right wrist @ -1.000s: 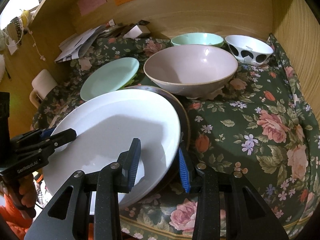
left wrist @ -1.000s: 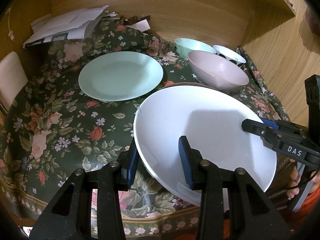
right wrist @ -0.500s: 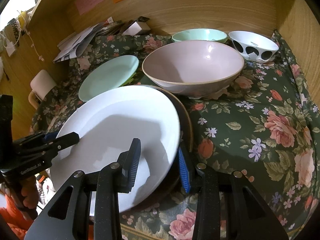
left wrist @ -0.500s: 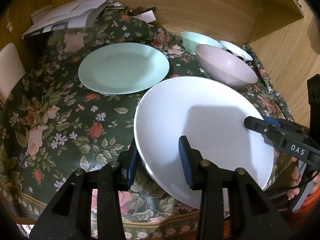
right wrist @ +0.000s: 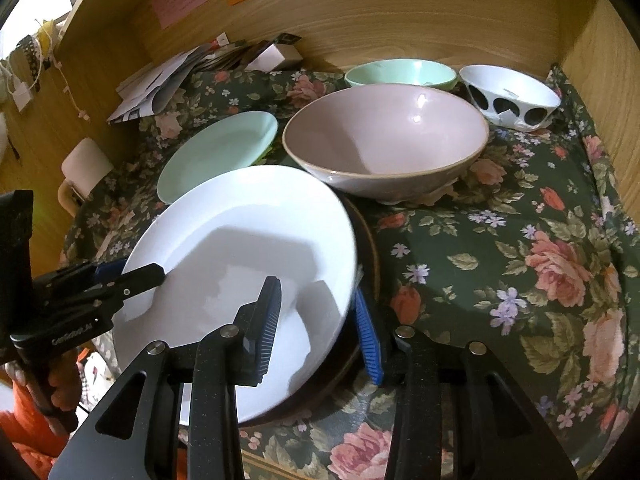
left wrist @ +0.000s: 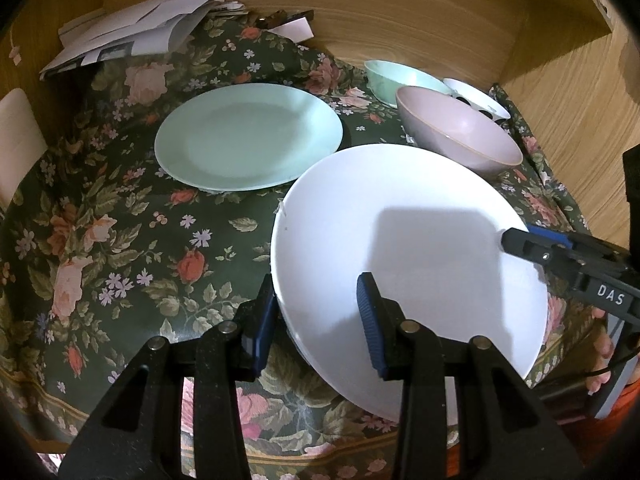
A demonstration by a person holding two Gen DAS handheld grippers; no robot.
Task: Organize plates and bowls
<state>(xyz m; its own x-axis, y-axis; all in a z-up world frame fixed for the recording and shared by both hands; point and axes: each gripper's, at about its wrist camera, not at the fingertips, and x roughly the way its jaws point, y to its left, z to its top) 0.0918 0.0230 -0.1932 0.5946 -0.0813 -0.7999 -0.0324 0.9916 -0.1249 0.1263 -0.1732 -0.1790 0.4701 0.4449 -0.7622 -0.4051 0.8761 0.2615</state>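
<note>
Floral tablecloth (left wrist: 120, 240): three plates (right wrist: 248, 240), three bowls (right wrist: 384, 144), two tongs (left wrist: 316, 316).

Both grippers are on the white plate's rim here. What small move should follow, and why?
Probably carry the white plate toward the mint plate to stack it. The left gripper and right gripper each straddle the rim on opposite sides, the plate looks tilted above a dark plate, and the mint plate lies bare on the floral cloth.
</note>
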